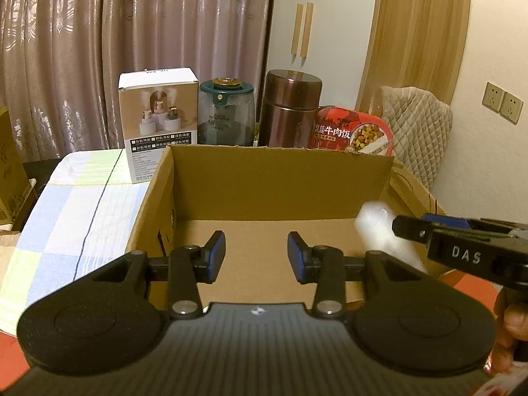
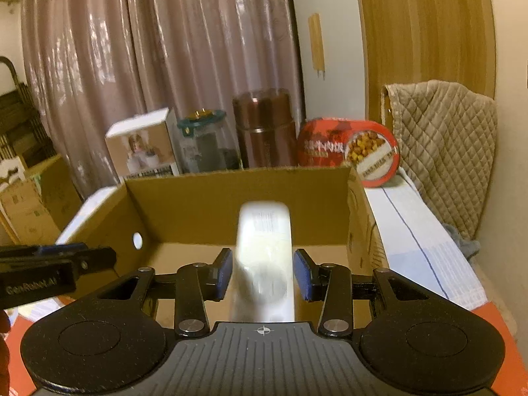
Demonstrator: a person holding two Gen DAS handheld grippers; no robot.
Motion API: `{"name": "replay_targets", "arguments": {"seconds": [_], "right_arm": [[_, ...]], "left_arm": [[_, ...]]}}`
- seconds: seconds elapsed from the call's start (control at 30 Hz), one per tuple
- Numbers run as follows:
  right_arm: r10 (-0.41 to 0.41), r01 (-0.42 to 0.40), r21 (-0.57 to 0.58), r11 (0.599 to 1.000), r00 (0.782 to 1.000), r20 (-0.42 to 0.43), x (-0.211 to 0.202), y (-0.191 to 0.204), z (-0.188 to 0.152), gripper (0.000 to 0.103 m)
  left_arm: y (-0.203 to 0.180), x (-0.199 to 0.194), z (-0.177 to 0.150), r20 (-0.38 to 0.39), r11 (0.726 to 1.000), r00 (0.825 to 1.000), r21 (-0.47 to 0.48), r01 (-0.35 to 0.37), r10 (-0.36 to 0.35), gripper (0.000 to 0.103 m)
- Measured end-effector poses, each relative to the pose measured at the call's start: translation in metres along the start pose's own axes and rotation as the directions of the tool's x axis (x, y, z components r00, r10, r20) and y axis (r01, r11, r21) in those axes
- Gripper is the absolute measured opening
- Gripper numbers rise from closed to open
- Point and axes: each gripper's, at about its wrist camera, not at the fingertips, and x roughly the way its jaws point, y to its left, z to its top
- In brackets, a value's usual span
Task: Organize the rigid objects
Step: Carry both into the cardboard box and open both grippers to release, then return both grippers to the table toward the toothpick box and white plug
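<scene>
An open cardboard box (image 1: 280,181) stands on the bed in front of both grippers; its floor looks bare. My left gripper (image 1: 256,255) is open and empty, over the box's near edge. My right gripper (image 2: 263,274) has a blurred white bottle-like object (image 2: 264,257) between its blue pads (image 2: 221,274), over the box (image 2: 237,194). A narrow gap shows on each side of the object, so the hold is unclear. In the left wrist view the right gripper (image 1: 415,227) comes in from the right with the white object (image 1: 379,227) at its tip.
Behind the box stand a white humidifier carton (image 1: 158,125), a glass jar with a green lid (image 1: 226,112), a brown thermos (image 1: 290,109) and a red rice-meal tub (image 1: 356,132). A quilted cushion (image 1: 415,125) leans at the right. A checked sheet (image 1: 76,204) covers the bed.
</scene>
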Motion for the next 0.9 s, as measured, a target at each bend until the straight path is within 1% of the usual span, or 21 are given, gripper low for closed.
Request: {"name": "replay_targets", "arguments": {"seconds": [0.1, 0.57, 0.73, 0.9], "right_arm": [[-0.003, 0.003, -0.003, 1.000, 1.000, 0.000, 0.000, 0.000, 0.000, 0.040], [-0.004, 0.004, -0.004, 1.000, 1.000, 0.023, -0.007, -0.001, 0.004, 0.040], [-0.014, 0.014, -0.003, 1.000, 0.998, 0.064, -0.022, -0.001, 0.007, 0.040], [-0.002, 0.002, -0.002, 1.000, 0.994, 0.106, -0.054, 0.002, 0.004, 0.040]], "left_arm": [[-0.001, 0.001, -0.002, -0.005, 1.000, 1.000, 0.004, 0.000, 0.000, 0.036], [-0.003, 0.000, -0.002, -0.004, 1.000, 1.000, 0.012, -0.001, 0.001, 0.036], [-0.005, -0.014, -0.003, 0.019, 1.000, 1.000, 0.016, -0.012, 0.012, 0.036], [-0.005, -0.042, -0.011, 0.045, 0.999, 0.999, 0.013, -0.031, 0.031, 0.036]]}}
